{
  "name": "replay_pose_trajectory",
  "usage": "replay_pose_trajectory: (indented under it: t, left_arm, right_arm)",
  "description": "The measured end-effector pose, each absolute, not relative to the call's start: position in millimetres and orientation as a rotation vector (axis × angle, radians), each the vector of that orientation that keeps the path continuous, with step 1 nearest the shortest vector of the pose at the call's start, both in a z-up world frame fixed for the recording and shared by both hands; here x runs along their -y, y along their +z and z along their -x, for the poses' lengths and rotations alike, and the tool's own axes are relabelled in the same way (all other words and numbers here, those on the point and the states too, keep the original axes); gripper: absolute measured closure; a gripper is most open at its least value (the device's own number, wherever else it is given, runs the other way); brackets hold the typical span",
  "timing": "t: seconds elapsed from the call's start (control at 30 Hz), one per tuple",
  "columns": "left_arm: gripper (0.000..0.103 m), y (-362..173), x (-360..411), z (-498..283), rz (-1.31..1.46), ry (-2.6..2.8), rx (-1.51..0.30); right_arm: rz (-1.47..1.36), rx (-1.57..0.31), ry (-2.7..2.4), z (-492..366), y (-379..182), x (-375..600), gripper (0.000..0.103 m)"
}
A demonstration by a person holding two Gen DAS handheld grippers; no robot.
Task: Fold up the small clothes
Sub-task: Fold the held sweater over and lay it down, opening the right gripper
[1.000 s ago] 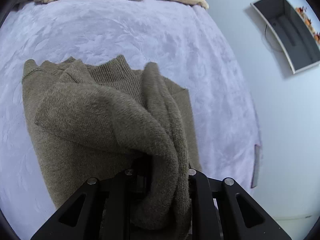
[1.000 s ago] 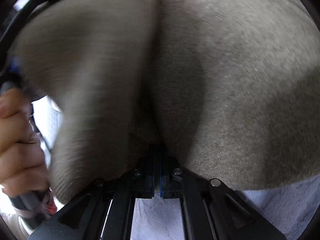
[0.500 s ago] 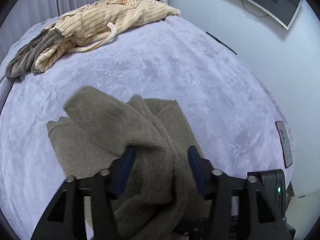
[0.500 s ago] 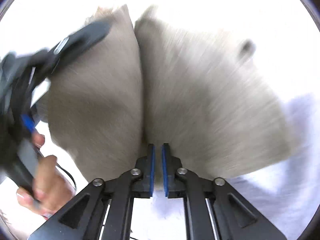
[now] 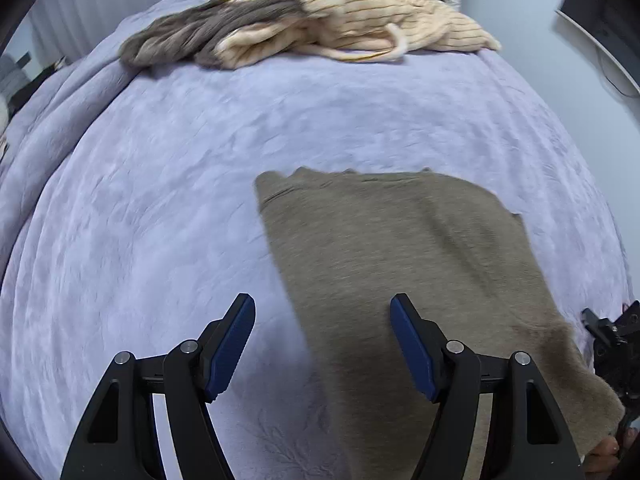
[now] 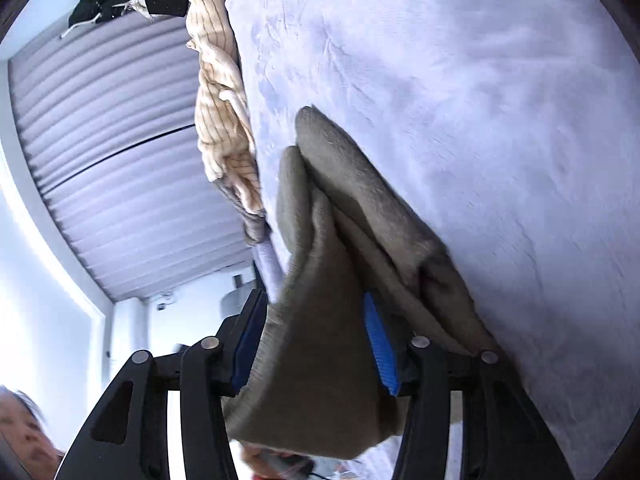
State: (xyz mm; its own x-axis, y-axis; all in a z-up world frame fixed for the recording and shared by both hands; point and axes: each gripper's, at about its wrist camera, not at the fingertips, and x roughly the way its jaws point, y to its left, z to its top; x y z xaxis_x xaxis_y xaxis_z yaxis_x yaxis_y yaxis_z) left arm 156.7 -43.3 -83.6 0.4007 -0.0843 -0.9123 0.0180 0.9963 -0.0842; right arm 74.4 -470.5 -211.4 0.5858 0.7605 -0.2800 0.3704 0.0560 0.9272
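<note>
Two tools: left tool (image 5: 322,344) wide and empty, right tool (image 6: 316,340) opening around one olive sweater (image 5: 400,248).

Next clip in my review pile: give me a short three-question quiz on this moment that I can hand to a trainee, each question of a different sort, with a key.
1. True or false: the left tongs hold a fold of the brown sweater.
2. Which lies at the far end of the lavender blanket? A) a cream striped garment B) a red towel C) a pair of jeans
3. Fill in: between the blue pads of the right tongs hangs a fold of the ______.

Key
1. False: they stand open over the sweater's edge, nothing pinched.
2. A
3. Brown sweater; the right jaws are opening, with the fold hanging loose between them.
</note>
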Motion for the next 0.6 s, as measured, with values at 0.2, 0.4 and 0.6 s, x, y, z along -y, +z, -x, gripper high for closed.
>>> replay_pose_trajectory:
  t: [0.2,0.4,0.6]
  left_arm:
    - [0.032,-97.7,27.8,-151.6,0.137,-0.049,-1.146]
    - [0.032,-93.6,33.6,-150.9,0.104,-0.031,-1.141]
    - [0.032,-80.1,47.1,-145.9,0.017,-0.052,-1.096]
  right_arm:
    - [-1.318,-1.123,0.467,-115.4,-185.0,413.1,0.046]
    - [-0.756,-1.297,0.454,-163.2,-152.3,354.7,0.084]
    - [-0.485,-1.113,0.436,-158.4,-96.3,329.8,0.089]
